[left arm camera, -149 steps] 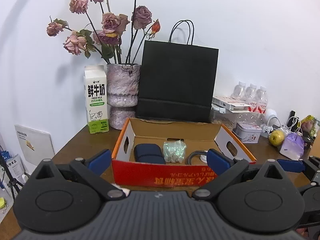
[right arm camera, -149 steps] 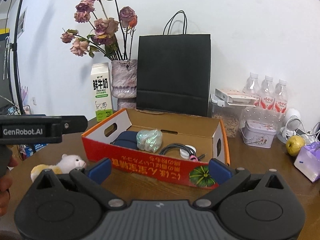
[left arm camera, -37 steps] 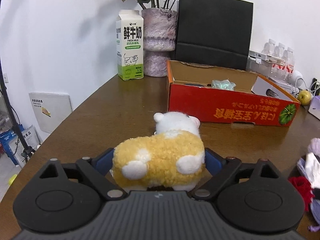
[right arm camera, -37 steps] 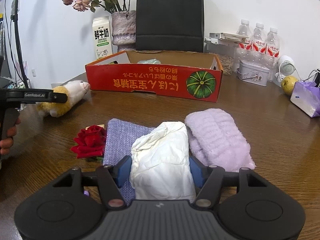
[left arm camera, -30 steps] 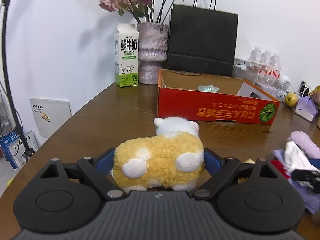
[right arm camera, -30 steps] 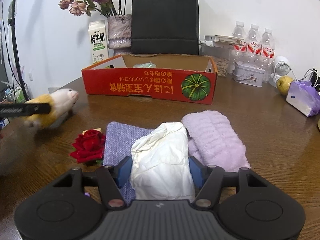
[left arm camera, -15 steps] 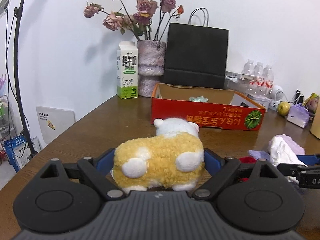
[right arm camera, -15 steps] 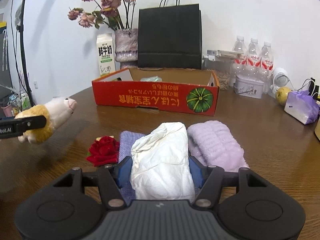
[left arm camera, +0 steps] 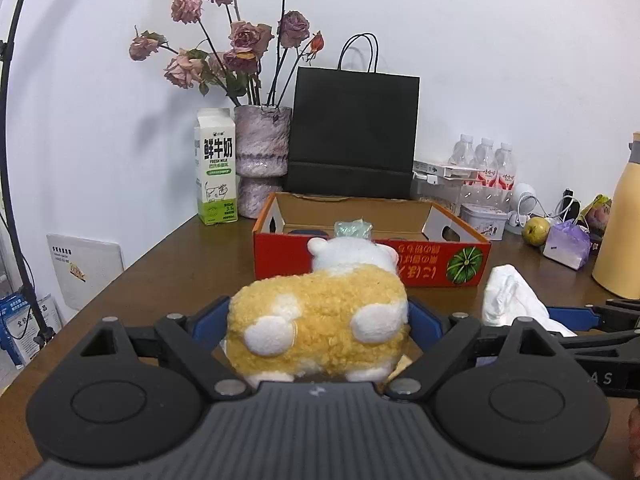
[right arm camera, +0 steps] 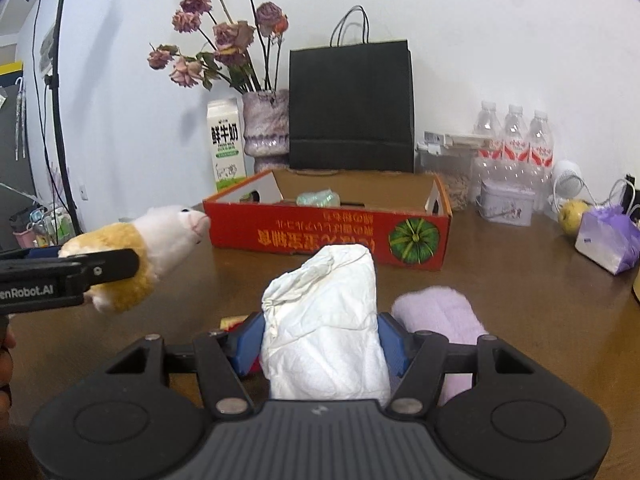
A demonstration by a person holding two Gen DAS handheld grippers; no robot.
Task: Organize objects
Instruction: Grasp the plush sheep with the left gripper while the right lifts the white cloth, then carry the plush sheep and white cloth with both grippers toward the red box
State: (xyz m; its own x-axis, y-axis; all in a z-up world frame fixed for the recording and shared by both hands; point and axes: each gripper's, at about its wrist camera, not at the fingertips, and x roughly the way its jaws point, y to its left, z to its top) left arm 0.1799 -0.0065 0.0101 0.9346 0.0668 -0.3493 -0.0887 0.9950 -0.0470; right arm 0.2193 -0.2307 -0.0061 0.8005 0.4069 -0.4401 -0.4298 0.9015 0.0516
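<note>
well, both claws are full and held up off the brown table (right arm camera: 520, 288); the left gripper (left arm camera: 318, 320) is clamped on a plush toy (left arm camera: 320, 320), yellow with white patches, its blue pads pressed into the fur on either side and its white head pointing toward the red box (left arm camera: 372, 264); from the right wrist view that same toy (right arm camera: 136, 252) hangs in the air to the left, its snout just short of the box's front corner; the right gripper (right arm camera: 320, 344) is clamped on a crumpled white bundle (right arm camera: 324, 320), cloth or paper, i cannot tell which, squeezed between its blue pads and standing up above them; a fuzzy lilac cloth (right arm camera: 436, 312) lies on the table just to the right of that bundle; the box sits open farther back, its printed pumpkin facing us, with a pale green packet (right arm camera: 318, 199) inside; behind it stand a milk carton (left arm camera: 215, 172), a vase of dried roses (left arm camera: 262, 160) and a black paper bag (left arm camera: 354, 132); over to the right are water bottles (right arm camera: 514, 140), a small tin (right arm camera: 507, 202) and a yellow-green fruit (right arm camera: 573, 211).
</note>
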